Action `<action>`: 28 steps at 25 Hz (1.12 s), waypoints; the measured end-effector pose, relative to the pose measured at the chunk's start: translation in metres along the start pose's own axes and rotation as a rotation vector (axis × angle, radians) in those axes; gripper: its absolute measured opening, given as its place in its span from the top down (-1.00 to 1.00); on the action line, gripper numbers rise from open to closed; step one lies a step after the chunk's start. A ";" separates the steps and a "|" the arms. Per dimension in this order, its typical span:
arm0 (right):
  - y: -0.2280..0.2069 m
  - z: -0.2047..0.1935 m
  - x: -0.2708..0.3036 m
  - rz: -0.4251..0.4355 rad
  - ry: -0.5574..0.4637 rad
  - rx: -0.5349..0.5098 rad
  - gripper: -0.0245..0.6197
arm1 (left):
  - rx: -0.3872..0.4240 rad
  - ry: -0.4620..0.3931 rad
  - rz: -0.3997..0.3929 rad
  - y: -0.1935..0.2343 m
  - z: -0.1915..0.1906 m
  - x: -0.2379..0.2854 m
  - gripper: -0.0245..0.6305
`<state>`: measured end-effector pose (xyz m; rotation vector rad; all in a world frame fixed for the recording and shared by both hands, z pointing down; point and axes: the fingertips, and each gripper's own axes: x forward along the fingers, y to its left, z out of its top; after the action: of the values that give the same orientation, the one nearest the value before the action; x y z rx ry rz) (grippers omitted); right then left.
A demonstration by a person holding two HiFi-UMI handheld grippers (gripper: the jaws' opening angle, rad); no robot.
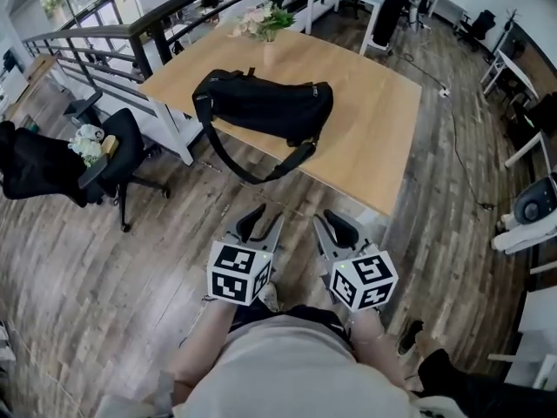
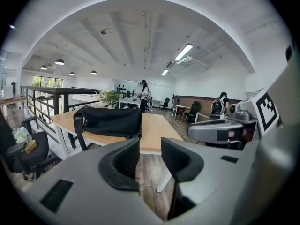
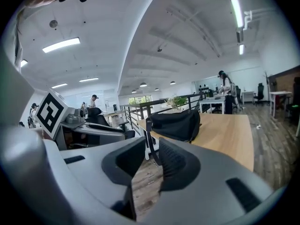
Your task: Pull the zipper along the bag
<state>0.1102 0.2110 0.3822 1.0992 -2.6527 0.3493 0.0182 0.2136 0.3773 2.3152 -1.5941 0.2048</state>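
the bag lies on the table, ahead of the left claw and right claw, well apart from both. flowers stand beyond the bag; a chair stands left of the left claw.

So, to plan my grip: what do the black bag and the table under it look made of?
Bag: probably woven synthetic fabric, matte black; it slumps and its strap hangs limp over the edge. Table: pale wood or wood-look laminate, smooth low-sheen top; which, I can't tell.

left tool, right tool side by side, pointing forward, jaws apart, both empty.
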 end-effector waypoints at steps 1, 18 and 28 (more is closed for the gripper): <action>0.000 0.001 0.006 -0.004 0.001 0.002 0.67 | -0.002 0.002 -0.002 0.007 0.001 0.003 0.50; -0.028 0.009 0.085 0.014 0.058 0.036 0.73 | -0.113 0.053 0.022 0.080 -0.004 0.054 0.50; -0.084 0.039 0.164 0.036 0.036 0.061 0.73 | -0.074 0.074 0.031 0.122 0.029 0.134 0.50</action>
<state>0.0526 0.0336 0.4076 1.0538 -2.6491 0.4555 -0.0477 0.0453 0.4117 2.2026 -1.5747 0.2317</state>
